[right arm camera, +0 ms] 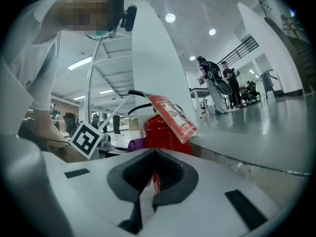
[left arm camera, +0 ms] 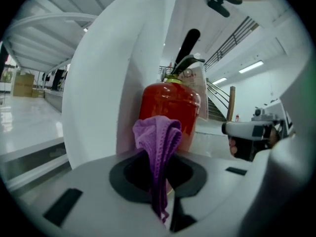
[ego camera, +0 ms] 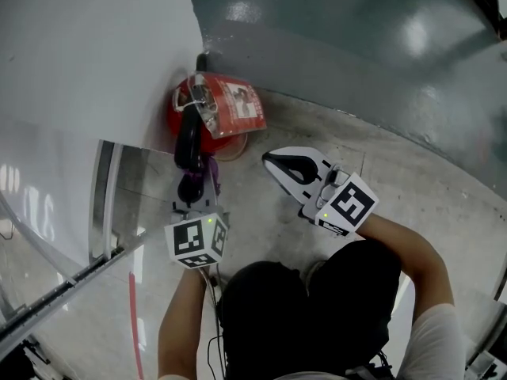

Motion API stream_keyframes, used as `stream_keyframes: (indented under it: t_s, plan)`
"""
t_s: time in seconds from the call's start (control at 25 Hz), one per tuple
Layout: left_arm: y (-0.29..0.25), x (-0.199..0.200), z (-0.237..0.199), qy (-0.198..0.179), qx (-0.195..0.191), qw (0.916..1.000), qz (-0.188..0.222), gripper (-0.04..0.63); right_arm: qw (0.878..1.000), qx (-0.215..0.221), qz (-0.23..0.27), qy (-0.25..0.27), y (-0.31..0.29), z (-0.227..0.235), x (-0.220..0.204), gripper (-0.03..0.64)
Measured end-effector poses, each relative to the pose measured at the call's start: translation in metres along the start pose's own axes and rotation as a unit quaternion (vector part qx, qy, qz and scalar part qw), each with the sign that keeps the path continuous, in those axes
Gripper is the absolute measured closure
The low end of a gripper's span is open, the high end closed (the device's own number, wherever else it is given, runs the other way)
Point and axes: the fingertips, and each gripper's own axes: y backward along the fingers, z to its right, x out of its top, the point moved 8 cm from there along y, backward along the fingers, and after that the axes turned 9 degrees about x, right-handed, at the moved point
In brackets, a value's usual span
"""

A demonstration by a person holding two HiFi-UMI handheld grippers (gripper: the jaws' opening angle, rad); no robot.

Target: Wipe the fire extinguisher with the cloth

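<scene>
A red fire extinguisher stands on the floor against a white pillar, with a black handle and a red tag. My left gripper is shut on a purple cloth, just short of the extinguisher's near side. In the left gripper view the cloth bunches up out of the jaws, in front of the red body. My right gripper is to the right of the extinguisher, apart from it, shut with nothing in it. The right gripper view shows its closed tips pointing at the extinguisher and its tag.
The white pillar rises behind and left of the extinguisher. A glass panel with a metal rail runs along the left. Grey painted floor borders the concrete floor at the right. People stand far off.
</scene>
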Motion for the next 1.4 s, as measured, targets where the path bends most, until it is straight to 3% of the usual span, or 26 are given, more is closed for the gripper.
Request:
stream_keyframes:
  t_s: [0.2,0.4,0.68,0.96,1.24,1.4]
  plan:
    - [-0.001,0.000,-0.002,-0.051,-0.025,0.9982,0.017,0.538,1.000,0.004,0.000,0.001,0.000,0.001,-0.003,0.604]
    - [-0.001,0.000,-0.006,-0.054,-0.055,0.9967,0.026,0.540,1.000,0.006,0.005,-0.002,-0.002,0.001,-0.004,0.604]
    - [0.002,-0.006,0.000,-0.086,-0.067,0.9927,0.052,0.540,1.000,0.010,0.002,0.006,0.000,-0.002,-0.006,0.604]
    - [0.005,-0.013,0.014,-0.090,-0.085,0.9915,0.041,0.540,1.000,0.006,-0.004,0.009,0.003,-0.004,-0.006,0.604]
    - [-0.002,-0.026,0.012,-0.155,-0.133,0.9781,0.037,0.540,1.000,-0.004,-0.009,0.013,0.009,-0.005,-0.004,0.604]
    - [-0.008,-0.032,0.009,-0.198,-0.169,0.9649,0.034,0.540,1.000,-0.007,-0.010,0.013,0.012,-0.005,-0.003,0.604]
